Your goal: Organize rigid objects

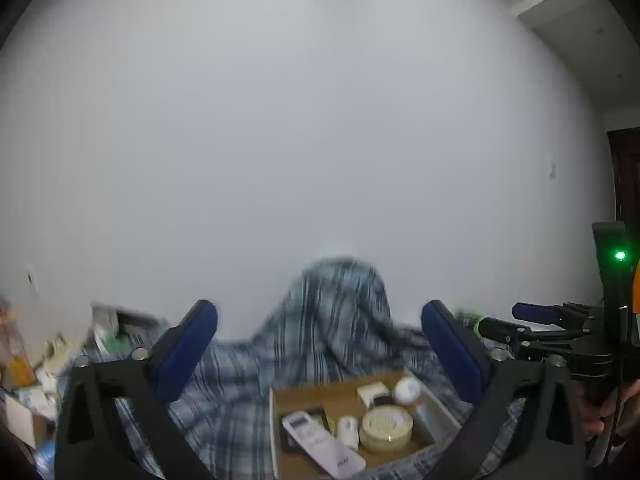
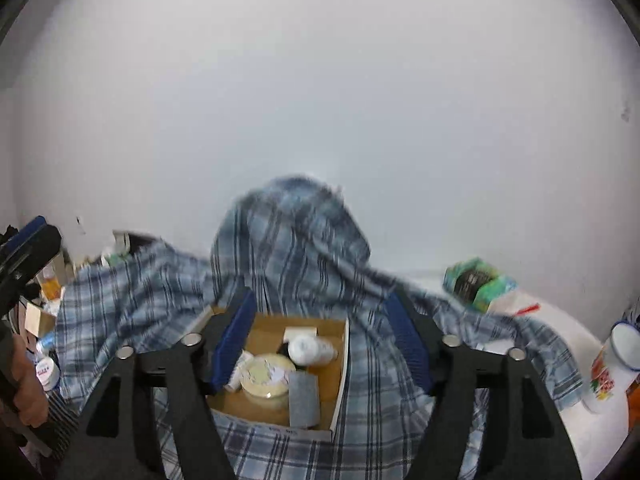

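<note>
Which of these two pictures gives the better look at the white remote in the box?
The left wrist view. There the remote lies in plain sight at the front of the cardboard box, beside the round tin. In the right wrist view I cannot pick it out; a gripper finger covers that corner of the box.

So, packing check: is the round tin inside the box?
Inside: the round tin sits within the cardboard box walls, beside the white bottle.

home | plaid cloth (image 2: 304, 248) on surface | white wall (image 2: 320, 80) | printed mug (image 2: 612, 364), tissue box (image 2: 478, 284)
</note>
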Demonstrator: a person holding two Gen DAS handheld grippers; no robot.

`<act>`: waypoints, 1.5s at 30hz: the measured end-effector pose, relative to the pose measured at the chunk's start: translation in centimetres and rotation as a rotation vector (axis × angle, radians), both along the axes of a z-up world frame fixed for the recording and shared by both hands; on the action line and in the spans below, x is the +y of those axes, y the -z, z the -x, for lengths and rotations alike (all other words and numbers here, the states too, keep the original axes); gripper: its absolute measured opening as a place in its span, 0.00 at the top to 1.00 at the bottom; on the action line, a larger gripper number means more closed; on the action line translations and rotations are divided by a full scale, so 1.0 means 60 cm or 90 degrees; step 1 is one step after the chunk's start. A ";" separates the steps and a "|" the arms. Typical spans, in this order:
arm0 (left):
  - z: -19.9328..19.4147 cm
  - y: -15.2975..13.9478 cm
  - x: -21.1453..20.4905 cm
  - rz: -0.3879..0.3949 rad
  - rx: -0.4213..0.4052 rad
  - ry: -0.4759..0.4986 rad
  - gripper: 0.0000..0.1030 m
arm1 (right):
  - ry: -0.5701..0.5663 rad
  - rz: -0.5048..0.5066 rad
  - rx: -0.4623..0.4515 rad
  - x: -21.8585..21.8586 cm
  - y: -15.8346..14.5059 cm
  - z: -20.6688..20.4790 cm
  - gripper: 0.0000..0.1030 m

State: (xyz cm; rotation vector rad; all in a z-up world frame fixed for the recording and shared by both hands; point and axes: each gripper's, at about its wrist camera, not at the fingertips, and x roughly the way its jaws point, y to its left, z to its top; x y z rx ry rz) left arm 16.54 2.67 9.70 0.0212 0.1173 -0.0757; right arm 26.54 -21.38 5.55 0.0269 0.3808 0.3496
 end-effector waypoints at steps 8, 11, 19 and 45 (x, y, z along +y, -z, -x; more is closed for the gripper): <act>0.087 -0.022 -0.008 -0.027 -0.099 -0.021 0.00 | 0.008 -0.024 -0.114 -0.009 -0.037 0.069 0.00; 0.100 -0.011 -0.003 -0.014 -0.108 -0.018 0.00 | 0.003 -0.005 -0.128 -0.003 -0.036 0.085 0.00; 0.110 0.049 -0.007 -0.029 -0.080 -0.024 0.00 | 0.015 -0.024 -0.142 -0.017 0.018 0.103 0.00; 0.089 0.148 -0.010 -0.030 -0.017 -0.045 0.00 | 0.017 0.065 -0.135 0.012 0.125 0.101 0.00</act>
